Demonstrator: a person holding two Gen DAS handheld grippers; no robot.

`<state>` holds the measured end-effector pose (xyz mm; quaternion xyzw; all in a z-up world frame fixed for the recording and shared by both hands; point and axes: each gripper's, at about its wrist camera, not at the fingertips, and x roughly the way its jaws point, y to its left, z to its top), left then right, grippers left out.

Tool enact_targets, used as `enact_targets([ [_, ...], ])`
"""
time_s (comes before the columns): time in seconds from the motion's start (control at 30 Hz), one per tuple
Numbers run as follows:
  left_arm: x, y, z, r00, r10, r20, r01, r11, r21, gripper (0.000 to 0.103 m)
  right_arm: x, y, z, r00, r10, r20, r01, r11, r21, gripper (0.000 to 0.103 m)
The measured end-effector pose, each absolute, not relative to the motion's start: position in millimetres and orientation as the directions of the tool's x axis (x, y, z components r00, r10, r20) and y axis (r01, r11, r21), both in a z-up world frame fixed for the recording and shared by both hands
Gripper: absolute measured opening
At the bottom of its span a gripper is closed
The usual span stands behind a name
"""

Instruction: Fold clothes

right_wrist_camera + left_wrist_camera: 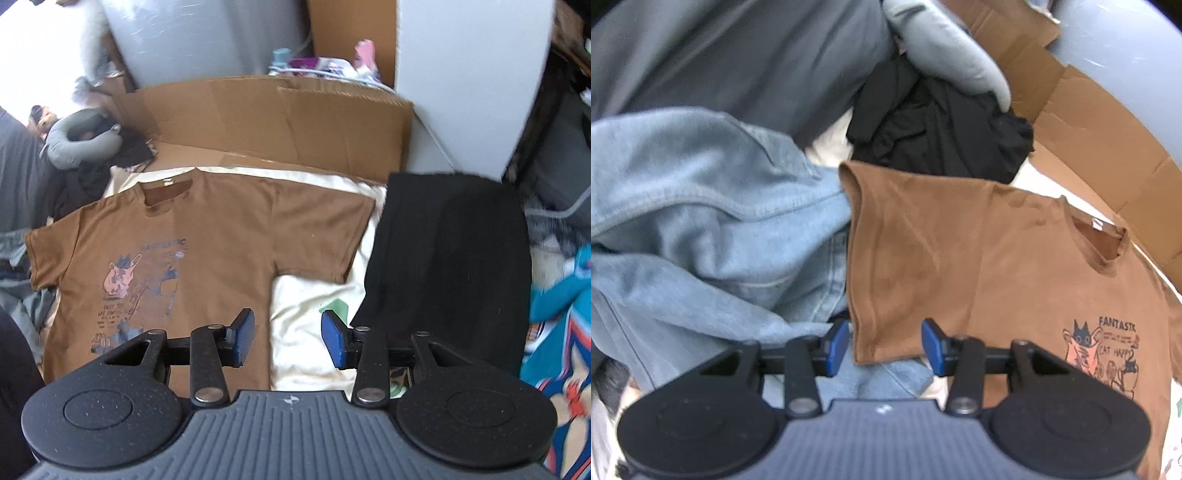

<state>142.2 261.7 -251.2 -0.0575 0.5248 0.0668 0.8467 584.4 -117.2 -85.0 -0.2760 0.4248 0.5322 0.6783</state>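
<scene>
A brown T-shirt [979,258] with a cat print lies spread flat, front up, on a cream sheet [306,332]; the right wrist view shows the same brown T-shirt [192,236] with both sleeves out. My left gripper [885,345] hangs open above the shirt's left sleeve hem, and its blue pads do not touch the cloth. My right gripper [288,338] stands open above the shirt's side edge, below the right sleeve, with nothing between its pads.
A pale blue denim garment [701,229] is heaped left of the shirt. A black garment [942,125] and a grey neck pillow [945,48] lie behind it. A folded black garment [447,266] lies to the right. Flattened cardboard [280,122] lines the back.
</scene>
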Motion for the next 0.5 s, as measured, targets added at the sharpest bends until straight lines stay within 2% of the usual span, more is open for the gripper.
enact_targets([
  [0.27, 152.0, 241.6, -244.0, 0.465, 0.070, -0.883, -0.146, 0.989, 0.002, 0.048, 587.9, -57.9, -66.0, 0.033, 0.436, -0.899, -0.990, 0.136, 0.030, 0.049],
  [0.5, 180.2, 205.9, -257.9, 0.465, 0.074, -0.882, -0.109, 0.994, 0.025, 0.048, 582.1, 23.0, -89.0, -0.036, 0.368, -0.929, -0.997, 0.044, 0.056, 0.050],
])
